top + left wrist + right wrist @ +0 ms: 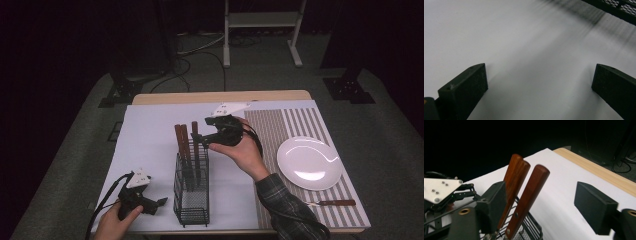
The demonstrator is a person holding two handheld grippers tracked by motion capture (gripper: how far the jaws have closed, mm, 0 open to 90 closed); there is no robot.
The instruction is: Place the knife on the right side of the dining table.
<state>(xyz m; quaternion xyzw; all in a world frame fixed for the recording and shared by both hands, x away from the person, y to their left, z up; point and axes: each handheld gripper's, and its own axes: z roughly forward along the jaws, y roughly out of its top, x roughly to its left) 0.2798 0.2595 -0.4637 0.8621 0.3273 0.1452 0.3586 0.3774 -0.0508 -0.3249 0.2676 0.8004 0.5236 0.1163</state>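
Knife blades (192, 172) hidden in mesh caddy (191, 200); fork's (334, 203) head too small.

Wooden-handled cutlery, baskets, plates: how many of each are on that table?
Wooden-handled utensils standing in the basket: 3
Wooden-handled utensil lying beside the plate: 1
Black wire basket: 1
White plate: 1
Total: 6

White plate (309, 162) on striped placemat (295, 122) at right, wooden-handled utensil (334, 203) near its front edge, white sheet (150, 130) covering wooden table (220, 97), metal stand (262, 20) behind.
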